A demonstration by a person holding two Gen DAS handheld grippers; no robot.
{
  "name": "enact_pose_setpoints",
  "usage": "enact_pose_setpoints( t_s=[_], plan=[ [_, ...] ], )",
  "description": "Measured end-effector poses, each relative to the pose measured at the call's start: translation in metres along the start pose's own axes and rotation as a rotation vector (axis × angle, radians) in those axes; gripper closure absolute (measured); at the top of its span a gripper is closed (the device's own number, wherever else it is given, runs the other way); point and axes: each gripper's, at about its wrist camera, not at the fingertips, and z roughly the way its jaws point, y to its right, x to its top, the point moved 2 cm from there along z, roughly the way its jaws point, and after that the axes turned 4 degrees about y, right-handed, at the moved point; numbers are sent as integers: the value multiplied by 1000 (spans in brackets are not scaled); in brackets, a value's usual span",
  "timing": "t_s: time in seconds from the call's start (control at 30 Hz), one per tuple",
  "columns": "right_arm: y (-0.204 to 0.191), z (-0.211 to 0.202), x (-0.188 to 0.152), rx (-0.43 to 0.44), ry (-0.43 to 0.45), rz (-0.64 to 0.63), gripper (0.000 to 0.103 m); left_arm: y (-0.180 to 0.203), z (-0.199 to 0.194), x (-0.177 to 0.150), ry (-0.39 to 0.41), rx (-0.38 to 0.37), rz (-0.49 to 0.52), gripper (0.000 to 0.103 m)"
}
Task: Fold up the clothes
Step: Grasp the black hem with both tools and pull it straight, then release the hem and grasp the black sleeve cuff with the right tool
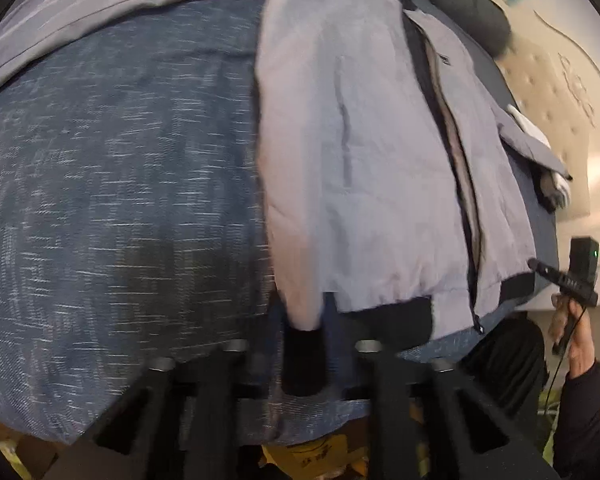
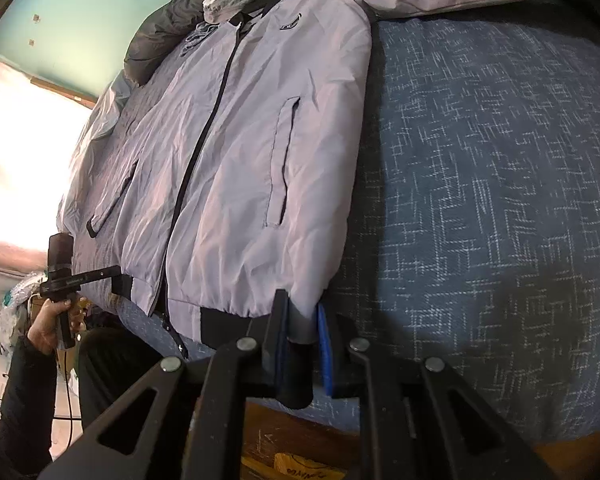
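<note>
Jacket lies front-up on the blue bedspread, zipper closed, hem toward the bed edge.

Right gripper: jaws nearly closed on the hem corner, grey fabric pinched between the black finger and the blue pad. Jacket body runs off toward 11 o'clock.

Left gripper: jaws apart, a black sleeve cuff sits between them; grip on it unclear. Jacket spreads toward 1 o'clock.
</note>
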Motion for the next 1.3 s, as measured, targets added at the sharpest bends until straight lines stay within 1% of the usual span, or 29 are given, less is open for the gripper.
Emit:
enact_pose_setpoints(
  t_s=[0.13,0.23,0.3,0.4,0.5,0.53,0.6,0.63,0.67,0.73,0.77,0.83,0.87,0.9,0.93,0.97,1.1,1.13,1.2,1.3],
  plan=[
    [-4,-7,0,-15,0,-28,93,11,-3,-2,-5,-1,41,90],
    [-8,-12,0,-25,-4,-49,93,16,-16,-5,-18,-14,53,91],
    [-11,-6,-1,-59,-23,-71,93,17,-21,-10,-29,-11,65,91],
    [-5,7,-4,-92,-48,-69,93,2,-21,-15,-39,-5,46,90],
    [1,11,-6,-87,-55,-42,92,-8,-12,-15,-34,-7,-3,89],
    [2,11,-6,-90,-56,-41,90,-9,-10,-15,-29,-1,-8,89],
    [4,5,-3,-86,-54,-25,89,-10,-10,-14,-24,8,-4,88],
    [5,2,-2,-84,-53,-16,86,-9,-13,-13,-15,15,3,87],
    [5,-6,2,-82,-37,-17,86,-9,-17,-12,-6,21,10,84],
    [7,-23,12,-81,9,-25,82,-10,-28,-7,27,32,7,72],
    [12,-35,21,-86,48,-20,80,-10,-35,-3,48,37,6,71],
    [21,-59,40,-99,130,-5,65,-10,-48,8,94,49,10,70],
    [30,-76,54,-103,191,12,63,-9,-54,15,117,52,12,69],
    [37,-88,63,-109,233,23,62,-8,-59,24,139,52,14,69],
    [44,-100,73,-125,276,32,62,-6,-62,31,154,52,18,68],
    [54,-118,87,-159,340,43,61,-4,-64,40,167,51,22,67],
    [100,-179,129,-182,520,144,55,13,-59,62,215,45,46,66],
    [107,-188,136,-188,544,166,54,21,-56,65,223,40,48,66],
    [127,-208,159,-216,596,220,52,30,-47,86,239,28,45,66],
    [163,-230,185,-297,628,287,47,42,-34,105,255,7,41,66]
  ],
)
